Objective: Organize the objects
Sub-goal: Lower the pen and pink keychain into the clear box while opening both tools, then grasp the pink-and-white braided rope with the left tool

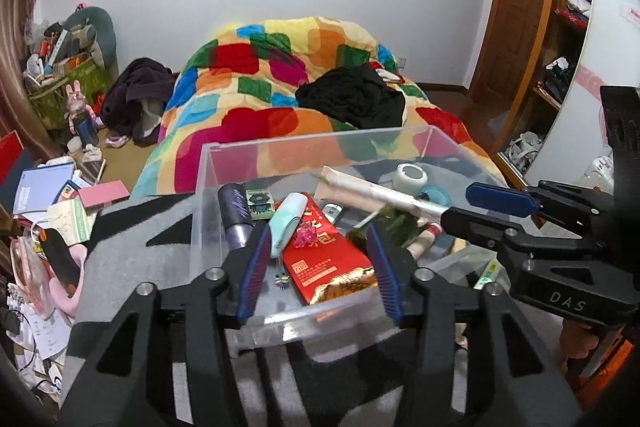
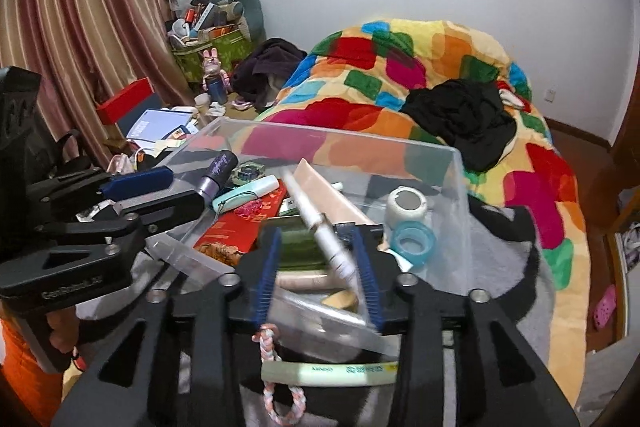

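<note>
Clutter fills the clear box (image 1: 280, 151), and I take every place from it. At its near wall, towards the left end, my left gripper (image 1: 318, 267) hangs with its jaws wide apart and nothing in them; the red packet (image 1: 324, 259) lies on the box floor between the pads. In the left end of the box a purple-grey bottle (image 1: 234, 215) lies on its side, with a mint-green tube (image 1: 286, 223) just beside it, resting on the packet.

Across the middle of the box slants the thin white tube (image 2: 320, 231), the piece I judge I am dealing with. Its near end passes between the jaws of my right gripper (image 2: 320, 267), which stand well open; it looks to lean by the right pad, not clamped.

It should be light, stiff and smooth, so likely to roll or slide out of a loose hold. I would close across its barrel near mid-length, square to its axis, with modest pressure.

In the right end of the box stand a white tape roll (image 2: 408, 207) and a blue ring (image 2: 414, 237), clear of the tube.
</note>
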Demonstrator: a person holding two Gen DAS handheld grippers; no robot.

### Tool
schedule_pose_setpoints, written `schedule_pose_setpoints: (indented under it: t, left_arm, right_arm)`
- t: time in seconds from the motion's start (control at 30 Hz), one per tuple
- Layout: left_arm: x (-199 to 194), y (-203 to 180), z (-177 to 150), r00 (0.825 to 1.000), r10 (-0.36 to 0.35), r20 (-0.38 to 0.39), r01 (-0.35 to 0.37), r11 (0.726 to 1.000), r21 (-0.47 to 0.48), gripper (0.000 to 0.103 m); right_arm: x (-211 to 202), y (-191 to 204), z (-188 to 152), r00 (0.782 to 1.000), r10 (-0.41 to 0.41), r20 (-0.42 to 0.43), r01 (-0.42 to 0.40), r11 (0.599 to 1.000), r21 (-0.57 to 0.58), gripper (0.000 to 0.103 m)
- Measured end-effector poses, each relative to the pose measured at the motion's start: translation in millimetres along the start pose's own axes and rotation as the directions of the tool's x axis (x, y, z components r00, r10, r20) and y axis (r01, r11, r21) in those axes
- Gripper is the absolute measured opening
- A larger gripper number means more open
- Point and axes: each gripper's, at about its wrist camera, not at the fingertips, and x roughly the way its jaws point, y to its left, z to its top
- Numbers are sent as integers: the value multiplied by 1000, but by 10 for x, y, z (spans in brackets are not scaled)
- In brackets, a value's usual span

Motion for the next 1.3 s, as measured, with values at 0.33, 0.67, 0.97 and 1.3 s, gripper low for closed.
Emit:
schedule_pose_setpoints:
  t: [0.33, 0.67, 0.97, 1.3]
  left_arm:
    - [-262, -120, -116, 999, -36, 6, 36, 999, -13, 75]
    - [-137, -421, -465, 987, -102, -121, 105, 994, 21, 77]
    - [312, -797, -557, 956, -133, -260, 157, 985, 74, 77]
    - [433, -1019, -637, 950, -123, -288, 164, 979, 121, 77]
  right_arm:
    - [-357, 46, -136, 996, -73, 59, 76, 995, -59, 58]
    - [-626, -124, -458, 988, -137, 69, 143, 986, -81, 71]
    - [-491, -487, -783, 988, -144, -51, 144, 990, -3, 71]
    - [-90, -630, -684, 988, -56, -146, 66, 996, 60, 71]
